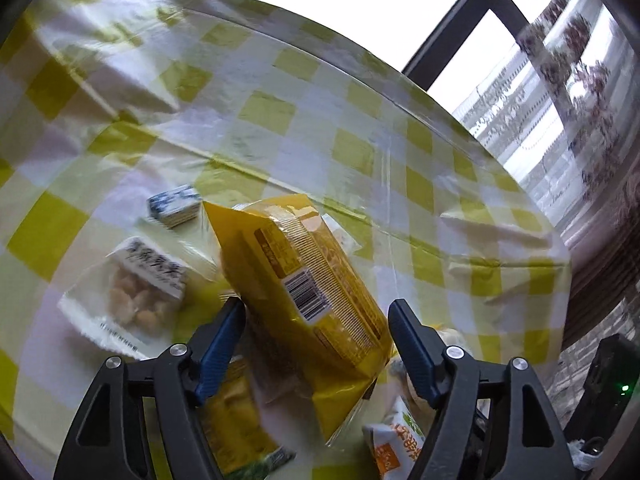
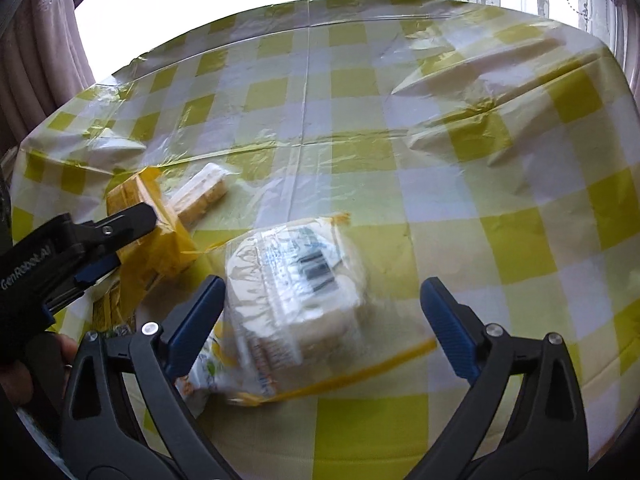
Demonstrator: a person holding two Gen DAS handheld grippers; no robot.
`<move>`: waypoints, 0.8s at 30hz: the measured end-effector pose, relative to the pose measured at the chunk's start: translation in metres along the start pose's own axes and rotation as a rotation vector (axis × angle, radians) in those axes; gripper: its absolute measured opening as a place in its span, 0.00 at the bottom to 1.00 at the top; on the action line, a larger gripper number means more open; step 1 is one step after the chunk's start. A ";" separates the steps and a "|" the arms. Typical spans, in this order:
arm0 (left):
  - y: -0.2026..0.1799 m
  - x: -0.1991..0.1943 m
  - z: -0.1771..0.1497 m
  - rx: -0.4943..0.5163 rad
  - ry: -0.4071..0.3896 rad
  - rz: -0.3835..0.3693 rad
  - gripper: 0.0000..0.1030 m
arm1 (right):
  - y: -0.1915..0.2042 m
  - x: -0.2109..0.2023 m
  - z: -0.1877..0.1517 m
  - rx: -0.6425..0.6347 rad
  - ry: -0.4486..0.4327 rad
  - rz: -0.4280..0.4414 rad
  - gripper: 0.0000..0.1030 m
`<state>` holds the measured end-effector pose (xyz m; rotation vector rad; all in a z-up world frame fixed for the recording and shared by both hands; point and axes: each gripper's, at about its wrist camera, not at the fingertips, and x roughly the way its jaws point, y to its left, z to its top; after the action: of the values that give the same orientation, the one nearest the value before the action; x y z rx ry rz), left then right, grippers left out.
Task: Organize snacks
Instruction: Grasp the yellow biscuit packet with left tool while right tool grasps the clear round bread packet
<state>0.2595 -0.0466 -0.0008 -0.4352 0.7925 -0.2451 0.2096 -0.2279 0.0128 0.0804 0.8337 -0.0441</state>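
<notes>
A yellow snack packet (image 1: 304, 288) with a barcode lies tilted on a pile of other snacks. My left gripper (image 1: 315, 308) is open around it, its left pad close against the packet and the right pad a little apart from it. In the right wrist view the same packet (image 2: 160, 240) sits at the left, with a left-gripper finger (image 2: 128, 220) over it. A clear packet of pale crackers (image 2: 296, 292) lies on the tablecloth. My right gripper (image 2: 324, 286) is open wide around that packet, both pads apart from it.
A yellow-and-white checked plastic cloth (image 2: 440, 184) covers the table. Around the pile lie a small blue-white box (image 1: 174, 210), a clear bag of pale round snacks (image 1: 136, 292), a second yellow packet (image 1: 236, 420), an orange-white packet (image 1: 396, 440) and wrapped crackers (image 2: 204, 192). Window and curtains stand behind.
</notes>
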 end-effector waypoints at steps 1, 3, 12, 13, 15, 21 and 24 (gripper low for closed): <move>-0.003 0.001 0.000 0.015 -0.003 0.006 0.73 | 0.001 0.002 0.001 -0.004 -0.002 -0.002 0.95; -0.012 0.006 0.002 0.050 -0.008 0.022 0.73 | 0.002 0.005 0.003 -0.013 -0.018 -0.008 0.96; -0.029 0.026 0.005 0.146 0.013 0.164 0.63 | -0.005 0.016 0.005 0.036 0.026 0.033 0.95; -0.030 0.024 0.005 0.153 0.009 0.168 0.61 | -0.005 0.017 0.004 0.036 0.025 0.042 0.87; -0.031 0.022 0.004 0.164 0.005 0.180 0.59 | -0.003 0.014 0.003 0.019 0.015 0.046 0.72; -0.031 0.003 -0.003 0.178 -0.059 0.182 0.56 | -0.010 0.006 -0.004 0.050 -0.010 0.034 0.70; -0.032 -0.012 -0.009 0.188 -0.110 0.174 0.55 | -0.020 -0.004 -0.008 0.094 -0.042 0.024 0.69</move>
<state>0.2433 -0.0727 0.0166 -0.1990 0.6882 -0.1307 0.1999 -0.2469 0.0090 0.1773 0.7883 -0.0622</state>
